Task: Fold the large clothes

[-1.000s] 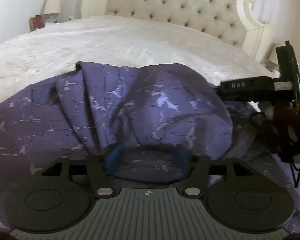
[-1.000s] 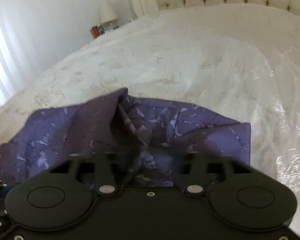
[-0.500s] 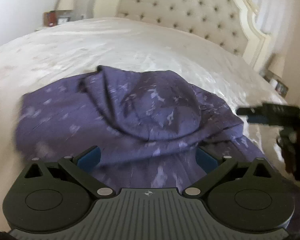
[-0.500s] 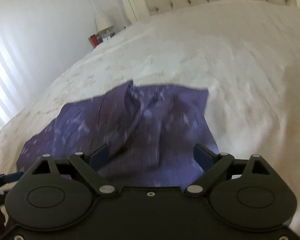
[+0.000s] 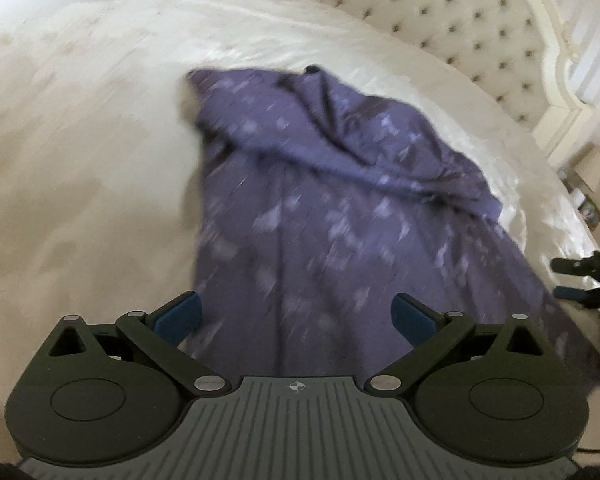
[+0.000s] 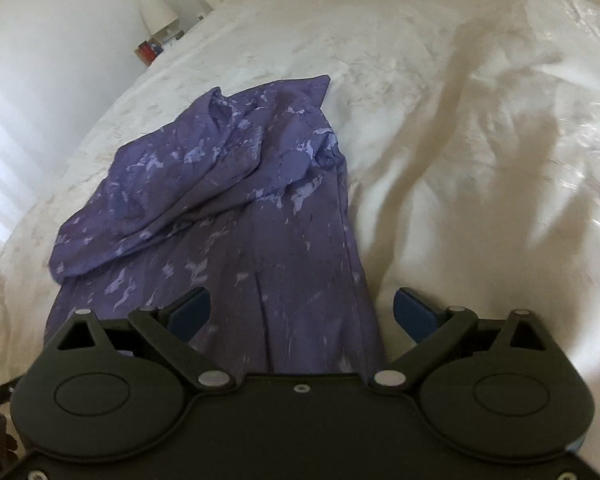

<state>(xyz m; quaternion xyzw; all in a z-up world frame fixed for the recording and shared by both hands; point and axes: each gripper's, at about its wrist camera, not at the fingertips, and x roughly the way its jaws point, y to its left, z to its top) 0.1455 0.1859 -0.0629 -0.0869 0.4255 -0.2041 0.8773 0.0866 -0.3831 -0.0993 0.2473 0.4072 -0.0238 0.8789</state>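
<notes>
Both sets of jaws just opened wide, left gripper [image 5: 296, 316] and right gripper [image 6: 302, 314] empty above purple garment [image 6: 228, 216] lying half-folded on white bed [image 6: 440, 120]; next likely: smooth rumpled top layer, regrip corners evenly

Right gripper [image 6: 302, 312]: jaws spread wide, just been opening, gripping nothing. Purple patterned garment [image 6: 236, 208] lies on white bedspread [image 6: 460, 128], upper part folded over. Table lamp [image 6: 156, 12] beside the bed.
</notes>
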